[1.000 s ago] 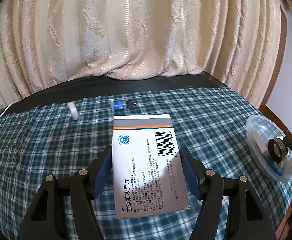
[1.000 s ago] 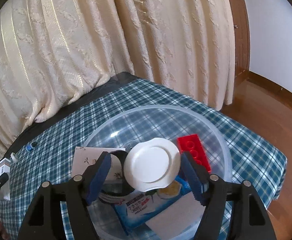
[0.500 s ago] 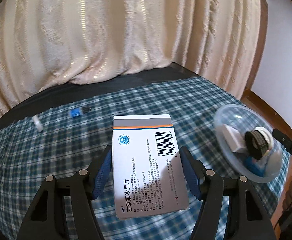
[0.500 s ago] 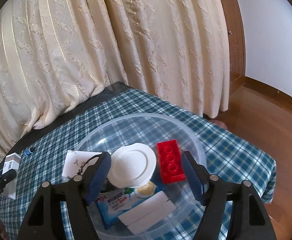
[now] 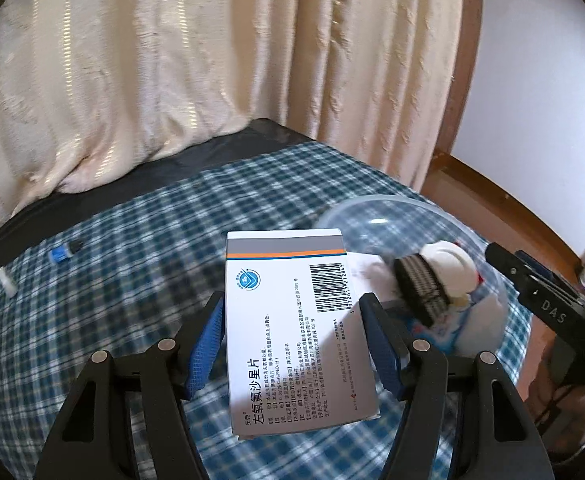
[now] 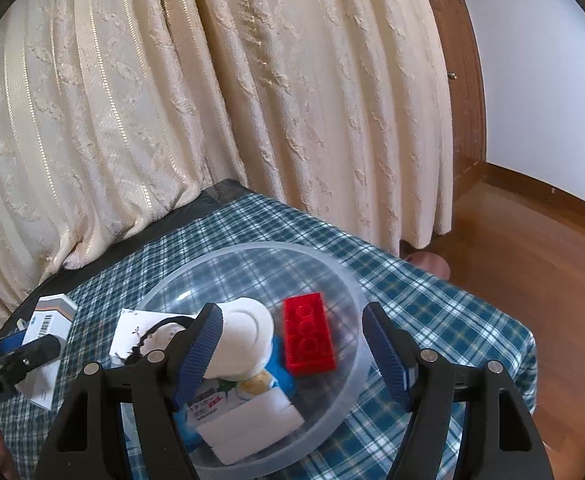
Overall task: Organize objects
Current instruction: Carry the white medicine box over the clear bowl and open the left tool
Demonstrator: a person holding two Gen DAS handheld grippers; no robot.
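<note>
The left gripper clamps a flat cardboard box, now nearer the clear round plastic bowl; the right gripper hovers spread above it.

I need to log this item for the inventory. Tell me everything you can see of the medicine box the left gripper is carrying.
The medicine box is a flat white cardboard carton with a grey band and an orange stripe near its far end, a round blue logo, a barcode and black Chinese print. It looks intact and closed. The left gripper holds it by its long sides between the blue jaws, lifted above the checked tablecloth, its far end beside the clear bowl.
</note>
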